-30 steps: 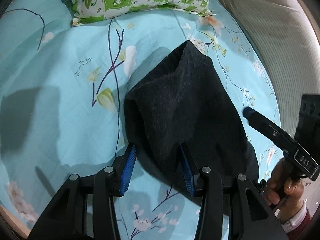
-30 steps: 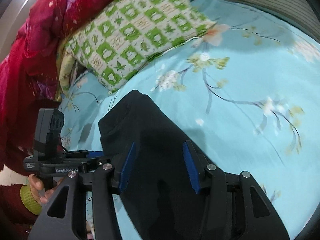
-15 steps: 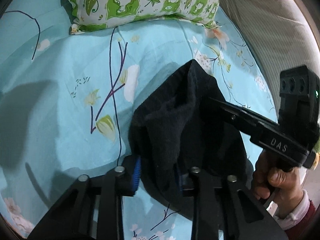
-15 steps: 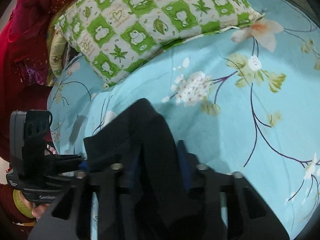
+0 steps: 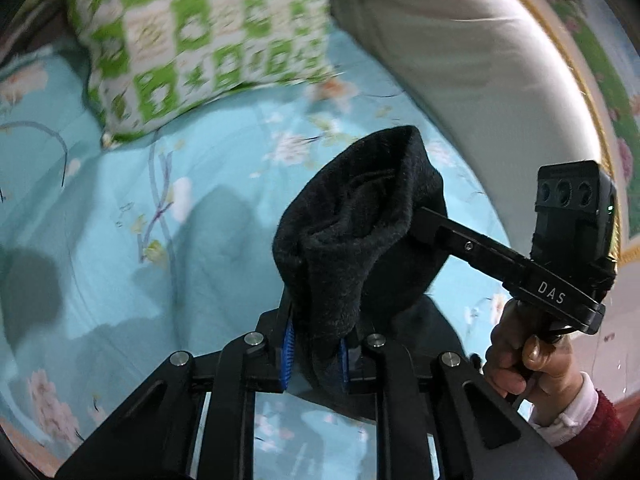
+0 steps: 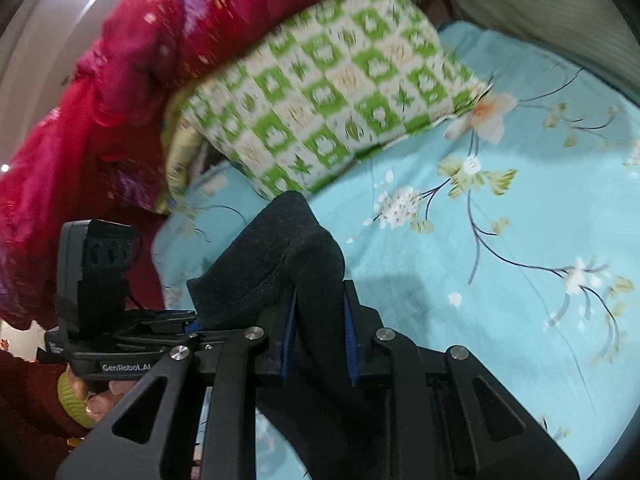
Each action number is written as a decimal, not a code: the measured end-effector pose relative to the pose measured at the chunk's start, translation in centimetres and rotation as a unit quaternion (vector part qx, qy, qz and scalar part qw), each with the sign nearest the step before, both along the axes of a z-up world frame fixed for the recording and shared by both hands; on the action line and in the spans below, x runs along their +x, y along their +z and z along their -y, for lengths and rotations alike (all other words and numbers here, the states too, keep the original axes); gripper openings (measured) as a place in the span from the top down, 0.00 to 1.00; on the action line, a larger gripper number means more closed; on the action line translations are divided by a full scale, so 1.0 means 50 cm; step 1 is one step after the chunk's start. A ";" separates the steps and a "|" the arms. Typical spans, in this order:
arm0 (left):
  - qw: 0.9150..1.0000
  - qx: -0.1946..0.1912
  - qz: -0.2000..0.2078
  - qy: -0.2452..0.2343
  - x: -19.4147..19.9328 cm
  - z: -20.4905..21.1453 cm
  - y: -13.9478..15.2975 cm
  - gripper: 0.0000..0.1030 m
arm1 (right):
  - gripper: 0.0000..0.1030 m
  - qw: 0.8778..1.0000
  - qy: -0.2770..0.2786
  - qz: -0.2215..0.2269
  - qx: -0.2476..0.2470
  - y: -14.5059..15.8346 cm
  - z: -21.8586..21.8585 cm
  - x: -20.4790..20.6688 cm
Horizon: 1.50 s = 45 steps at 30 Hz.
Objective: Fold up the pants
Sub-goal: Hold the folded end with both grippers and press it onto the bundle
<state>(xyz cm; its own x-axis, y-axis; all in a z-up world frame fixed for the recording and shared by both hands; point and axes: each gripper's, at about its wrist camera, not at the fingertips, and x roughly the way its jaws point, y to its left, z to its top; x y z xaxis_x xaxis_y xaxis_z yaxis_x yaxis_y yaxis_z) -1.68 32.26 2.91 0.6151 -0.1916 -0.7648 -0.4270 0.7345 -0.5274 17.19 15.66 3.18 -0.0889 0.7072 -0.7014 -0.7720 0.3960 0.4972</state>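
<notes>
The black pants (image 5: pixel 352 240) hang bunched above a light blue floral bedsheet (image 5: pixel 120 240). My left gripper (image 5: pixel 314 344) is shut on one edge of the pants, cloth pinched between its blue pads. My right gripper (image 6: pixel 318 332) is shut on the other edge of the pants (image 6: pixel 280 256). In the left wrist view the right gripper's finger (image 5: pixel 480 248) reaches into the cloth from the right. In the right wrist view the left gripper's body (image 6: pixel 104 300) shows at the left, close beside. The lower part of the pants is hidden behind the grippers.
A green and white checked pillow (image 5: pixel 192 32) lies at the head of the bed, also in the right wrist view (image 6: pixel 328 92). A red quilt (image 6: pixel 100 100) is piled at the left. A grey striped cushion (image 5: pixel 460 60) borders the bed's right side.
Both grippers have closed on the pants' edges and lifted the cloth off the sheet. The pants, flat a second ago, now hang bunched between the two grippers, which have come closer together.
</notes>
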 end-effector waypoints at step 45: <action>0.929 0.203 -0.027 -0.307 0.107 0.763 -0.002 0.84 | 0.89 0.967 -0.241 -0.019 0.083 -0.043 0.710 -0.104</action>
<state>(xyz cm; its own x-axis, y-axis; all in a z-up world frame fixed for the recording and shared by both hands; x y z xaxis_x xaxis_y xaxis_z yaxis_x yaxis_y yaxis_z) 3.65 -5.89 2.80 0.4427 -0.1831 -0.8778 0.1205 0.9822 -0.1441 11.99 -19.81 1.04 0.2564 0.7751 -0.5774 -0.4970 0.6181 0.6090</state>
